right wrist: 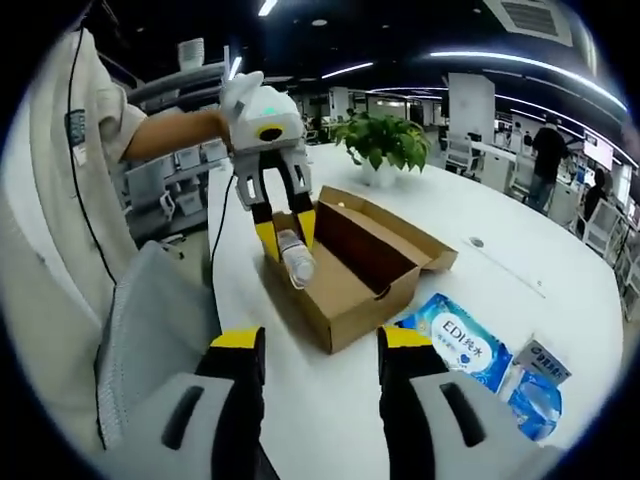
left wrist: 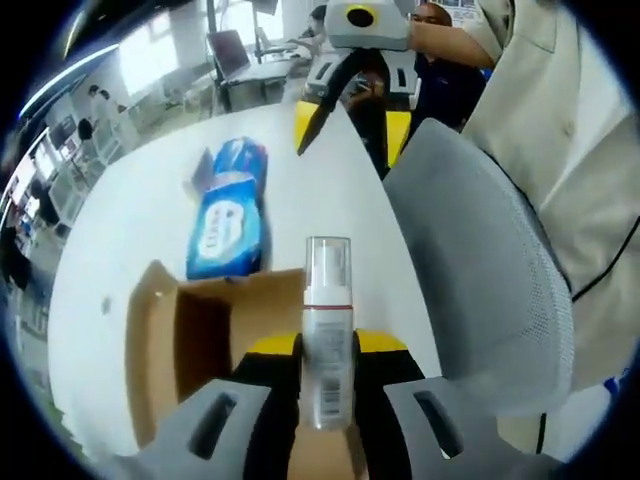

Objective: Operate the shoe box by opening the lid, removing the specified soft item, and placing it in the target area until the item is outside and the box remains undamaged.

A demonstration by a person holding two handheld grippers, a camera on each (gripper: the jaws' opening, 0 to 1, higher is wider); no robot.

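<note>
The left gripper (left wrist: pixel 327 350) clamps a clear plastic pump bottle with a white label (left wrist: pixel 327 345) over the open brown cardboard shoe box (right wrist: pixel 345 265) on the white surface (right wrist: pixel 560 265). The right gripper (right wrist: pixel 322 345) hangs wide open, empty. Beyond lies a blue soft tissue pack (left wrist: pixel 228 225).

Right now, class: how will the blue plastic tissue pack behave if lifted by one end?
The blue plastic tissue pack looks soft and wrinkled, so it would likely sag. Its glossy film may slip. Lying flat on the white table, it seems unlikely to roll.
</note>
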